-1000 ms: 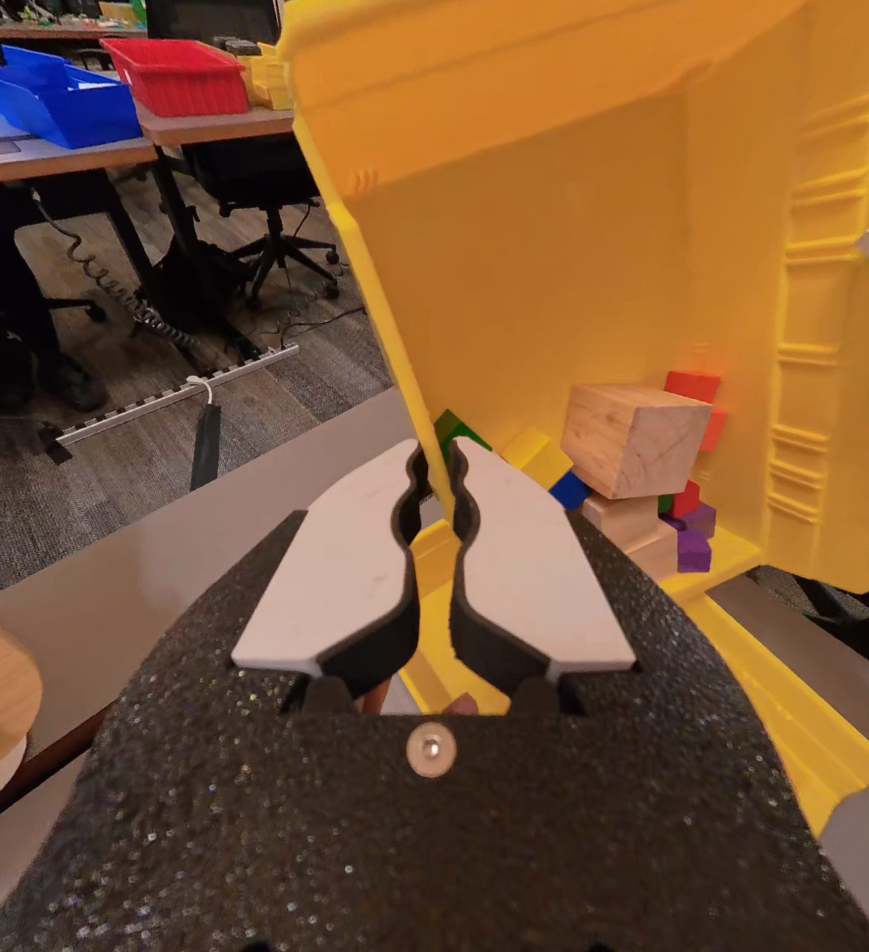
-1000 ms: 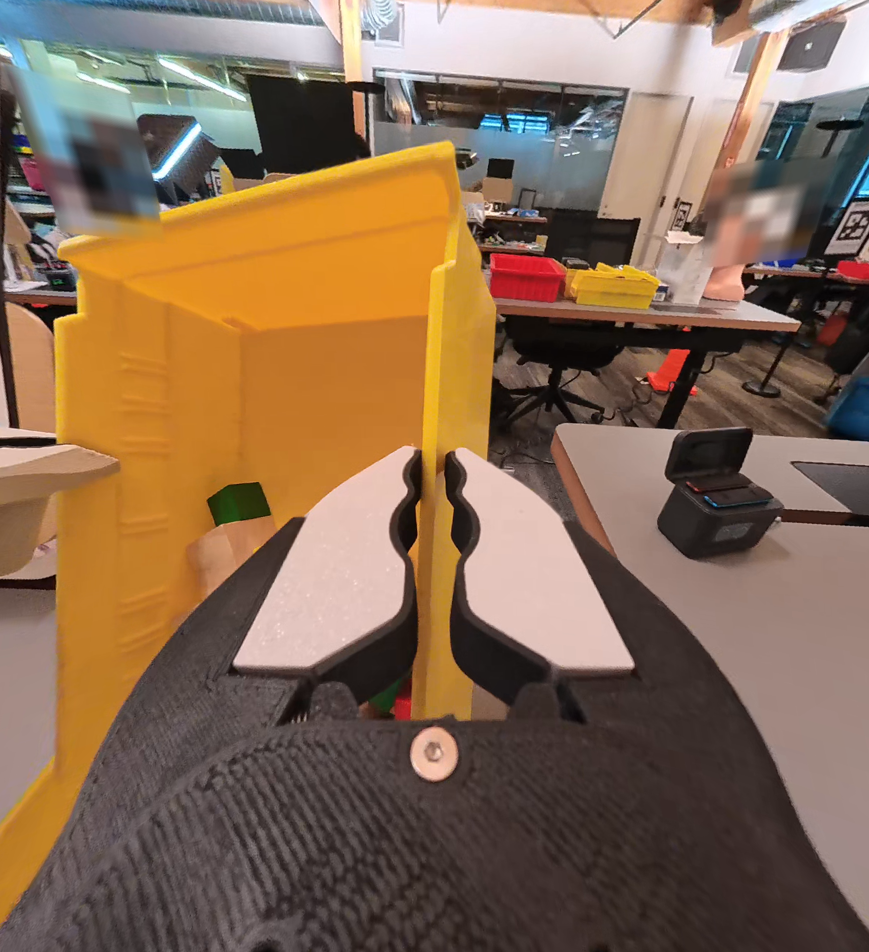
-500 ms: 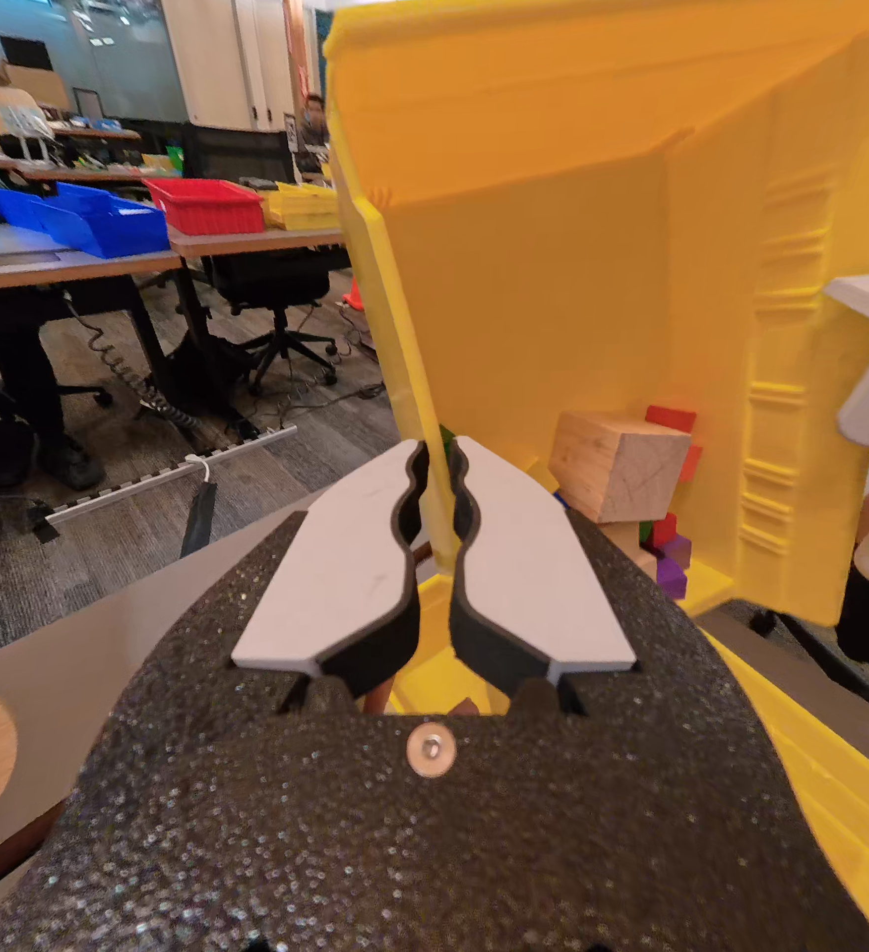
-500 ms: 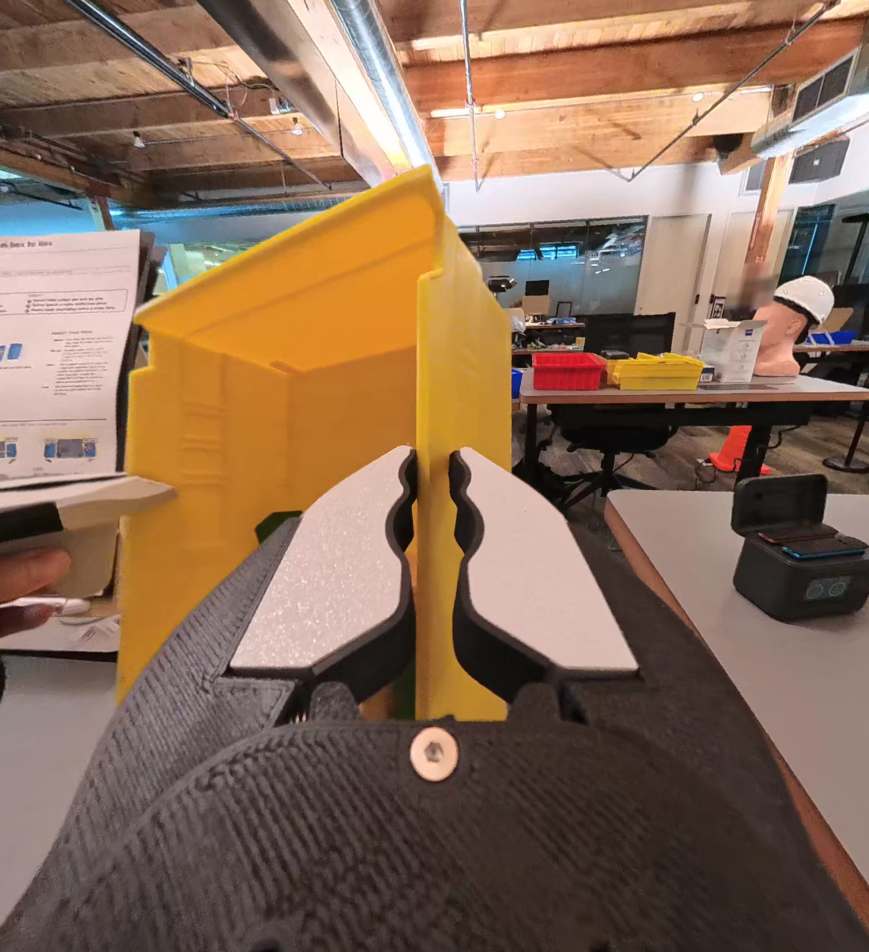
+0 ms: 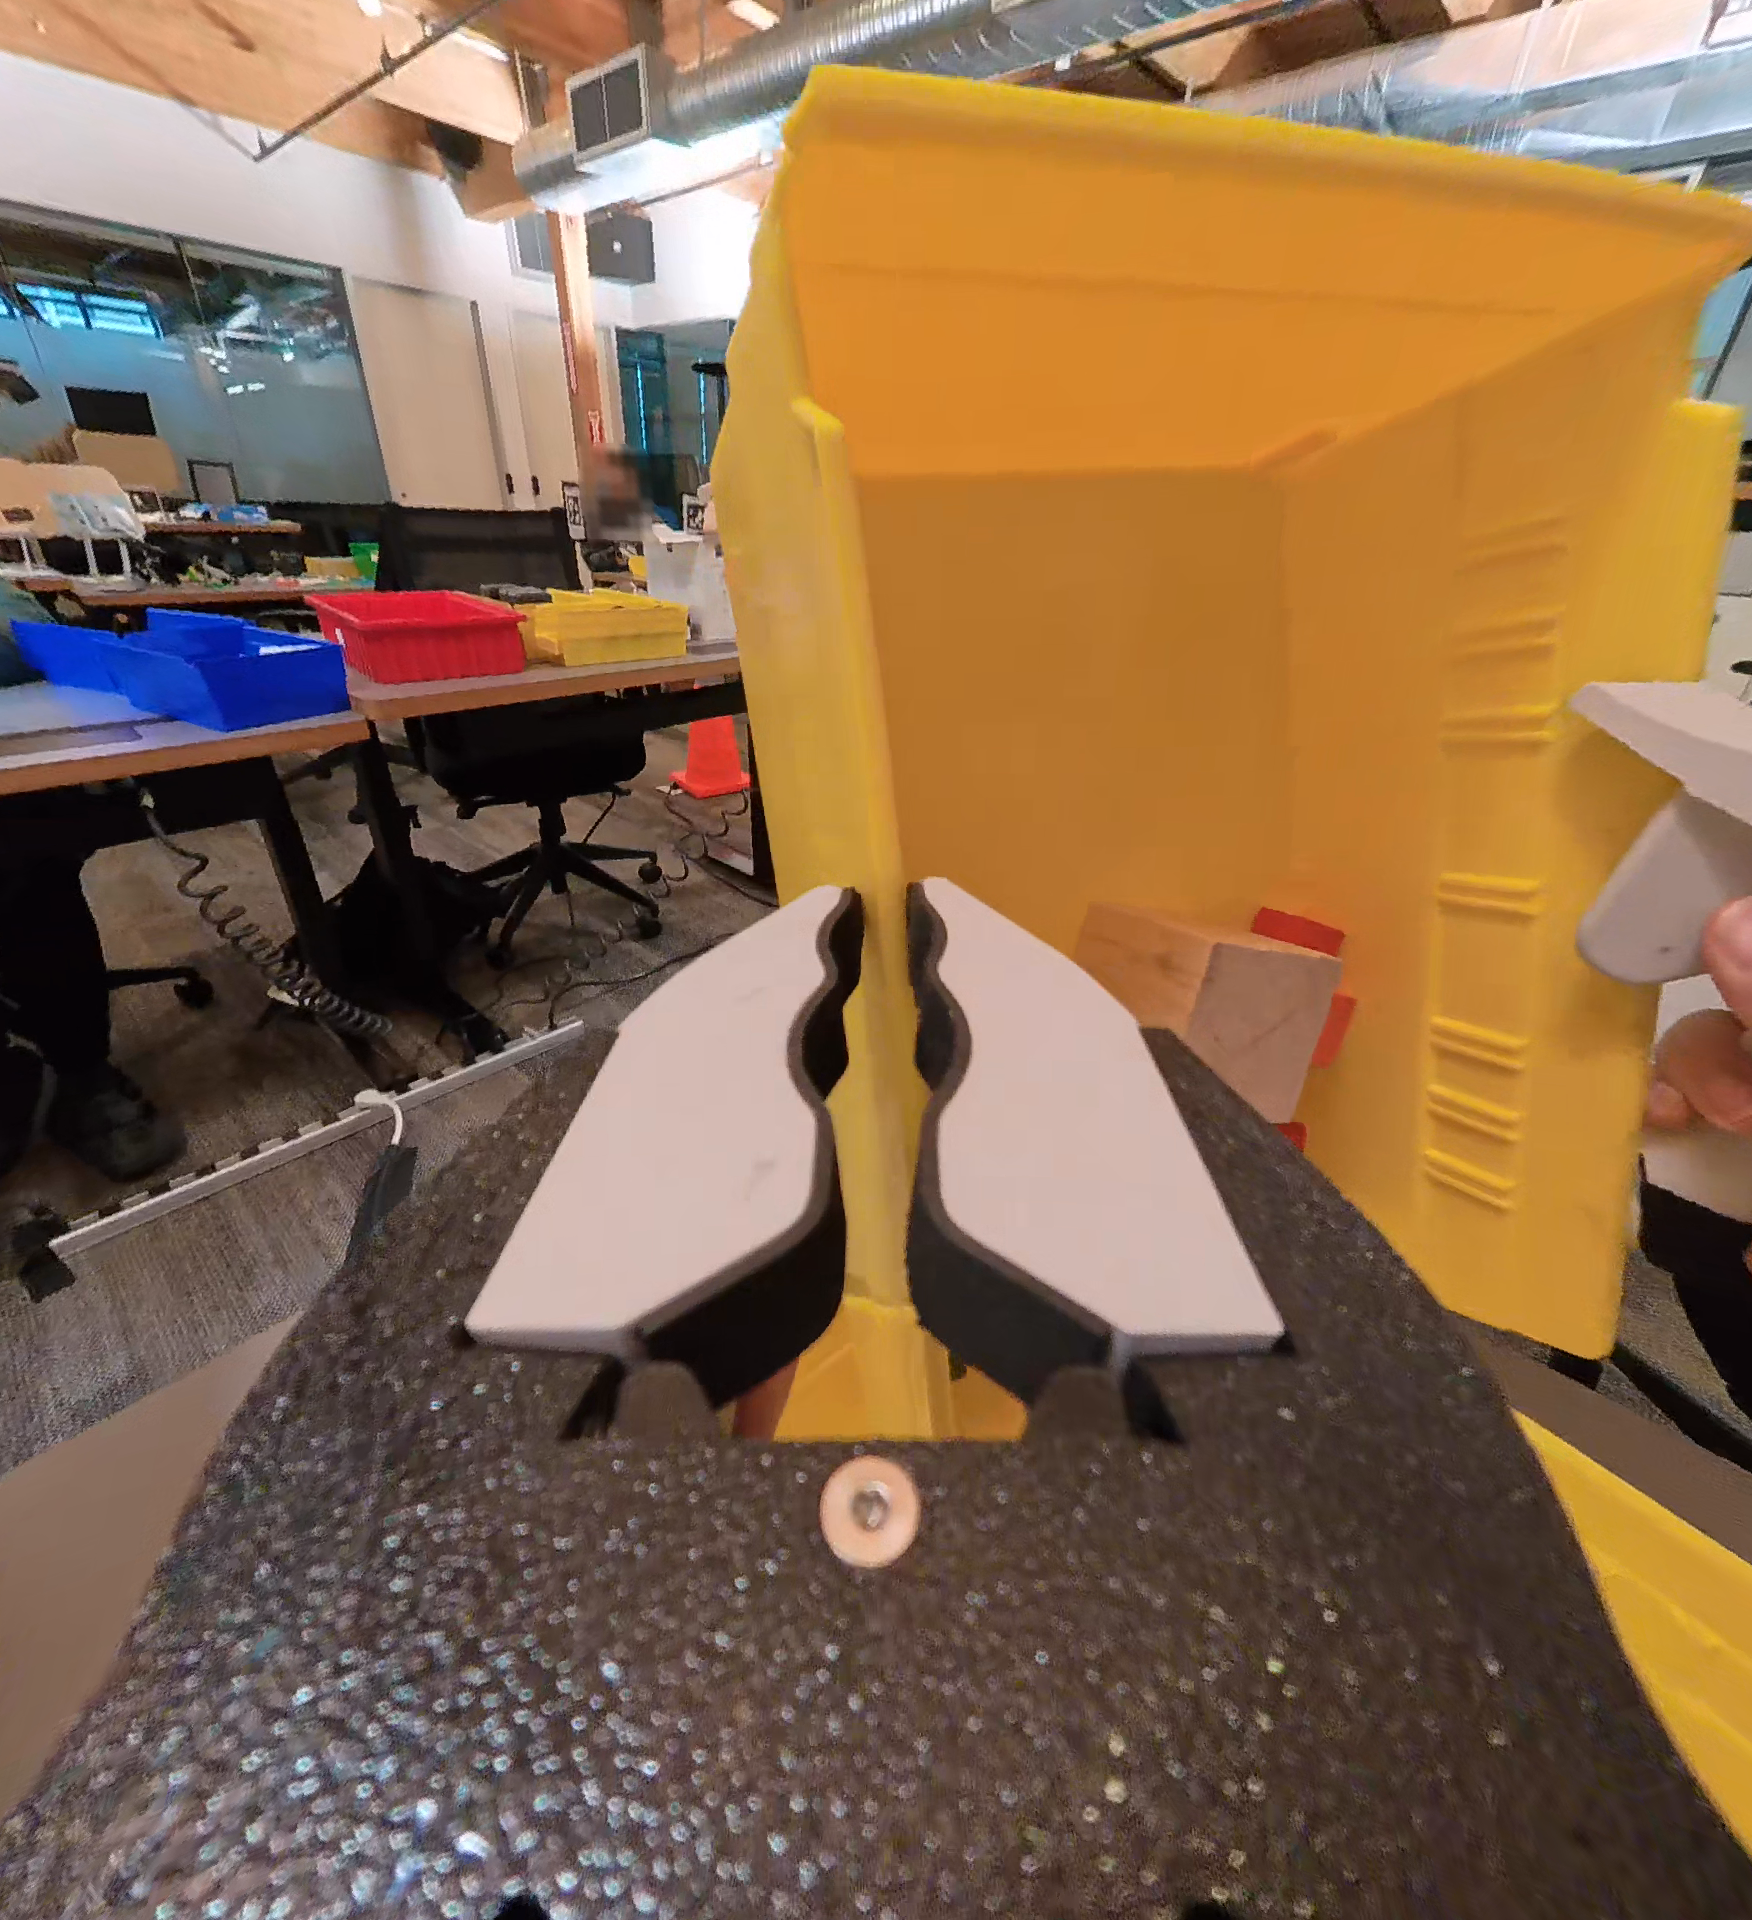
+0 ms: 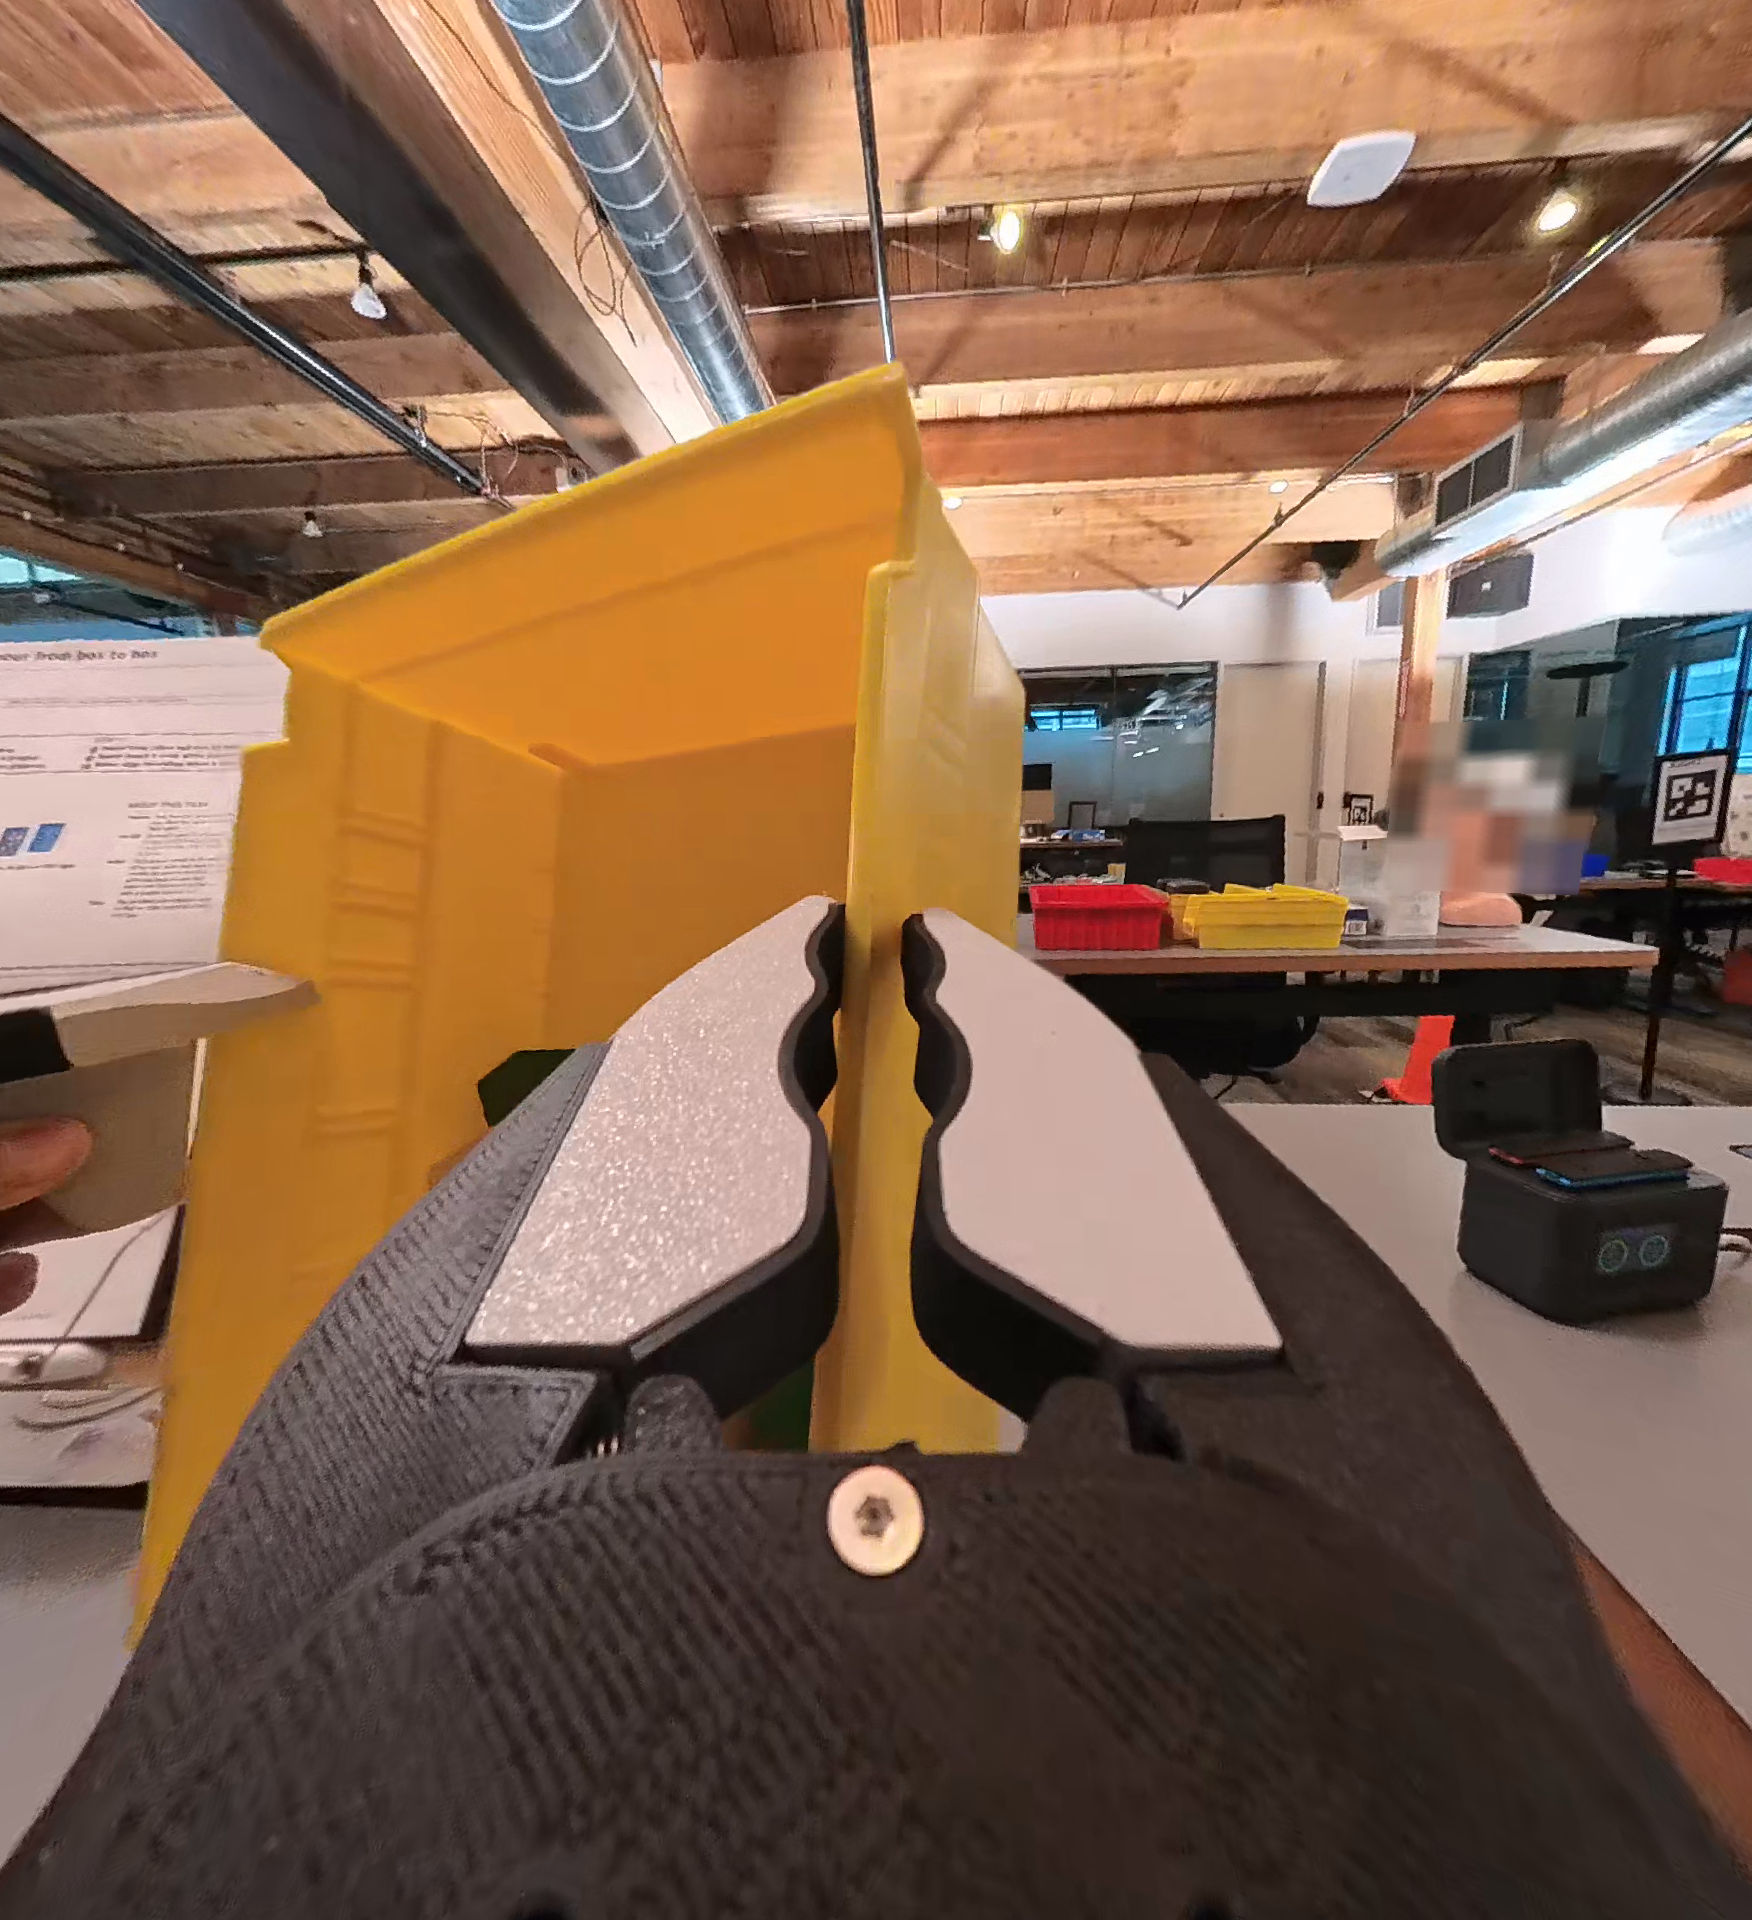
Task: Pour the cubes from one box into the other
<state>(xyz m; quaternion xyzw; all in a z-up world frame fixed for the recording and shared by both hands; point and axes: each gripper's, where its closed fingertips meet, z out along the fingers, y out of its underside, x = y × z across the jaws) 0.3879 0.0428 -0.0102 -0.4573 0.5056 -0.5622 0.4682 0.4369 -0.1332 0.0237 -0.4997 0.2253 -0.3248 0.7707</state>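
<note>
The yellow box [image 5: 1111, 644] is held clear of the table [image 6: 1630, 1475], tipped steeply so that its open mouth faces both cameras. The left hand-held gripper [image 5: 884, 914] is closed down to the thickness of one side wall of the box, pinching that wall edge-on; the right hand-held gripper [image 6: 870, 925] clamps the opposite side wall in the same manner — each wall fills the narrow gap between its fingers. Inside the box, in the left wrist view, a large plain wooden cube [image 5: 1215, 997] sits low against the far corner with small red cubes [image 5: 1298, 930] beside and behind it; a green cube [image 6: 524, 1081] shows low in the box in the right wrist view. Below the box, a second yellow box [image 5: 1713, 1662] shows at the lower right, presumably the receiving one. Judgement: the box is stiff moulded plastic, light and smooth, so it may pivot or slip in a two-point pinch; the ribbed side walls, close to the rim, are the sound places to hold. The wooden cubes are hard, light and free-sliding; they will likely shift suddenly as the tilt grows. Whether any cubes have already left the box cannot be told.
</note>
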